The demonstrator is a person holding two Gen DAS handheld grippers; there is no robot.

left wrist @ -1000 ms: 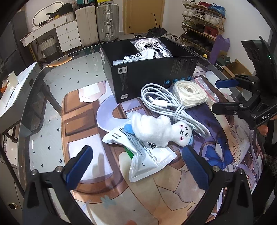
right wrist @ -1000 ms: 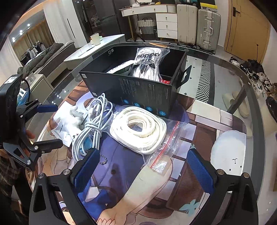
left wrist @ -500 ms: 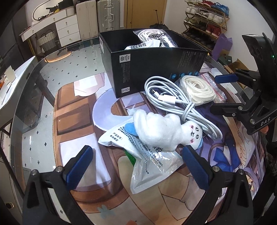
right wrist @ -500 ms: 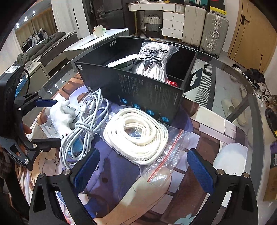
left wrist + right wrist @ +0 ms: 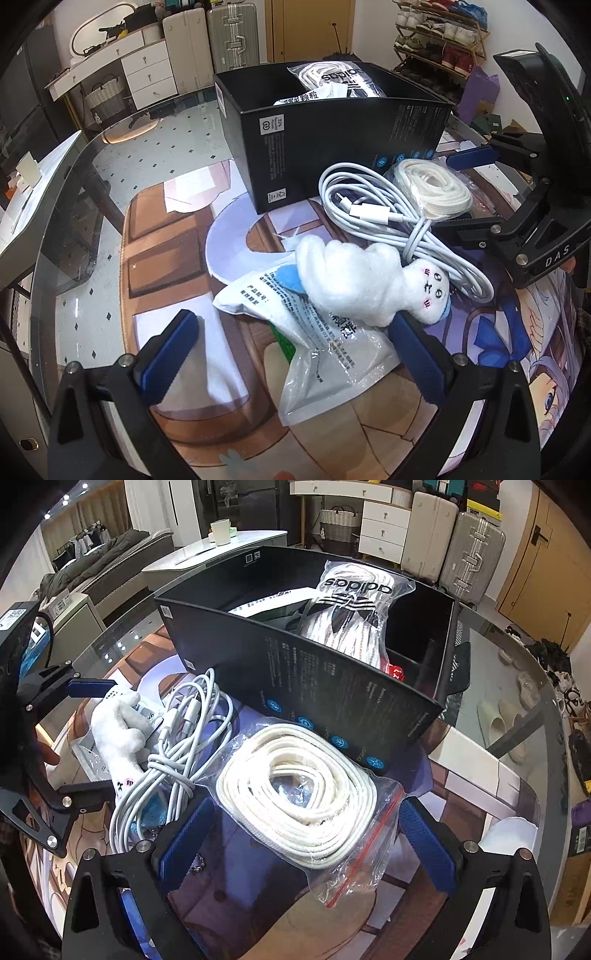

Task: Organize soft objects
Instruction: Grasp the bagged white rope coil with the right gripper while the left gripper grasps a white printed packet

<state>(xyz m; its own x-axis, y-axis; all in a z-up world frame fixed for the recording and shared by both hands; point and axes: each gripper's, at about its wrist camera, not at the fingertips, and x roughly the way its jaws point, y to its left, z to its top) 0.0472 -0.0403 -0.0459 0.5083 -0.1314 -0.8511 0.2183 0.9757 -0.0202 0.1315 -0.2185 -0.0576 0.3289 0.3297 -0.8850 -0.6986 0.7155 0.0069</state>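
A white plush toy (image 5: 369, 280) lies on a white printed pouch (image 5: 317, 339), just ahead of my open, empty left gripper (image 5: 295, 350). The toy shows in the right wrist view (image 5: 122, 734) too. A white cable bundle (image 5: 384, 221) lies beside it. A bagged coil of cream rope (image 5: 299, 794) sits between the fingers of my open right gripper (image 5: 306, 842), untouched by them. A black box (image 5: 332, 686) behind holds an adidas bag (image 5: 351, 616) and other packets. The right gripper (image 5: 465, 192) shows in the left wrist view around the rope (image 5: 432, 184).
The things lie on a printed mat (image 5: 166, 236) over a glass table (image 5: 122, 155). The left gripper (image 5: 81, 738) shows at the left of the right wrist view. Suitcases (image 5: 229, 33), drawers and a shoe rack (image 5: 443, 37) stand around the room.
Both grippers have moved forward and down. The left has closed in on the plush toy and pouch; the right has come to straddle the bagged rope. Nothing was grasped.
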